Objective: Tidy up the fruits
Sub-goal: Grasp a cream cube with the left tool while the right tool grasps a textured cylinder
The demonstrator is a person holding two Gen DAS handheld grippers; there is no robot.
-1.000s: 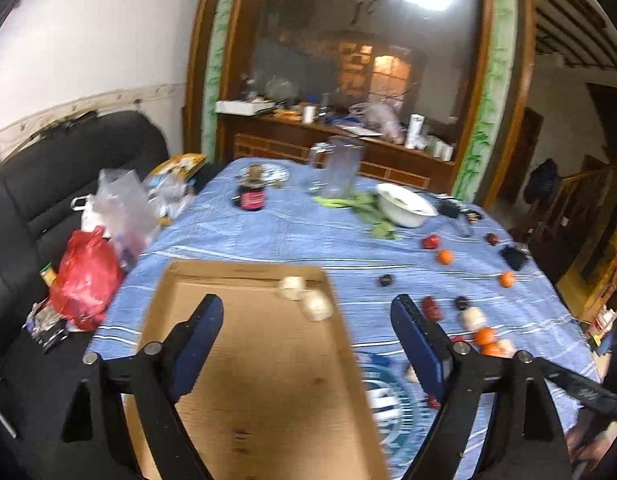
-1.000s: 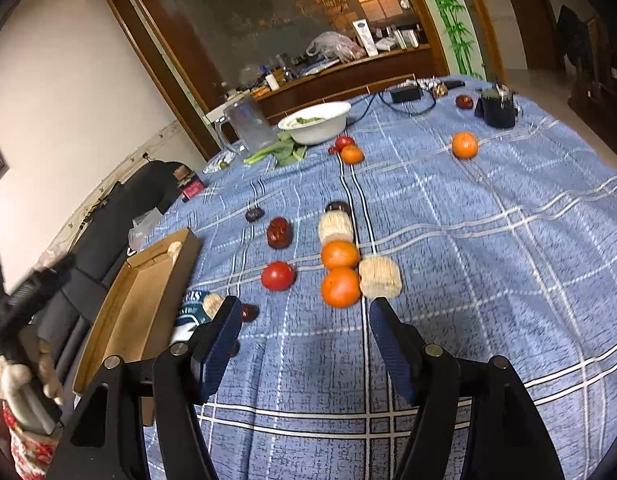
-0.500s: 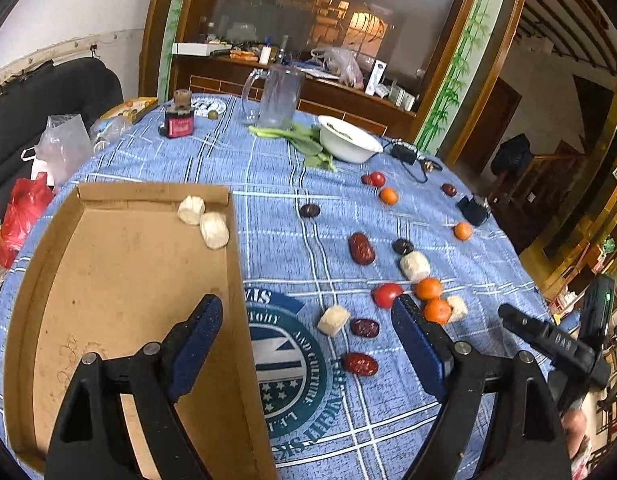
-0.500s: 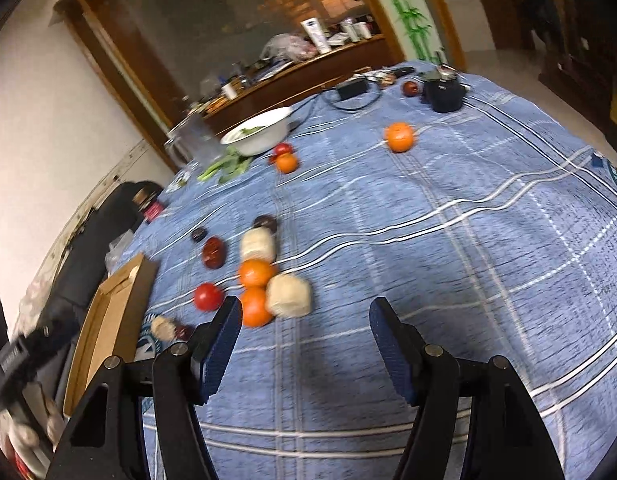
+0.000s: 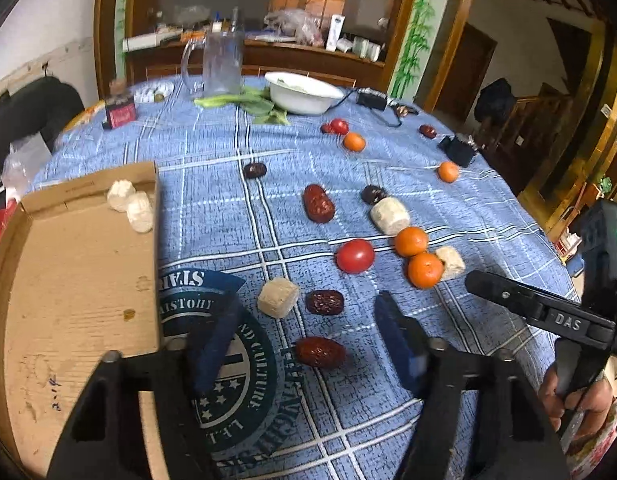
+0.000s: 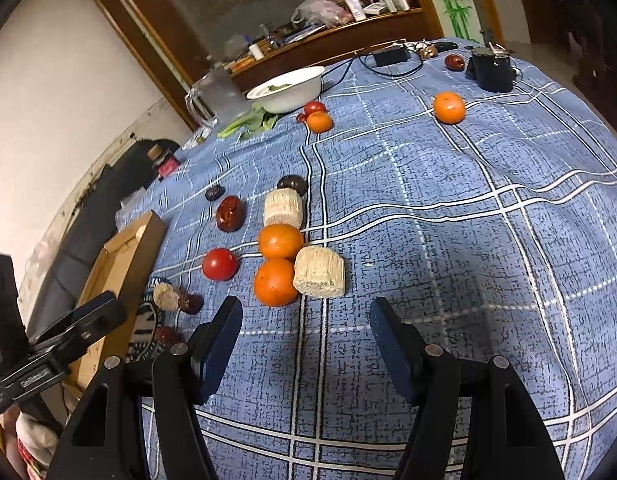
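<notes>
A: How far along is the sorting?

B: Barely begun, I'd judge. The cardboard tray (image 5: 68, 280) holds only two pale chunks (image 5: 130, 204) in its far corner. Everything else lies loose on the blue checked tablecloth (image 6: 448, 240).

A: What's out there?

B: Near the tray, a pale block (image 5: 278, 297) sits just beside a dark date (image 5: 324, 302), with a redder date (image 5: 319, 352) nearer the camera. Further out are a tomato (image 5: 355, 255), two oranges touching each other (image 6: 277, 264), and a cut pale piece (image 6: 319, 278) resting against the nearer orange. More dates, oranges and another tomato lie toward the white bowl (image 5: 300, 93).

A: And the claws?

B: The left gripper (image 5: 308, 344) has its jaws wide apart with nothing held, hovering above the redder date. The right gripper (image 6: 304, 334) is equally spread and empty, just short of the orange cluster.

A: What are the pale pieces?

B: Hard to tell at this sharpness; possibly sugarcane or banana. If they are being grouped in the tray, three remain on the cloth.
</notes>
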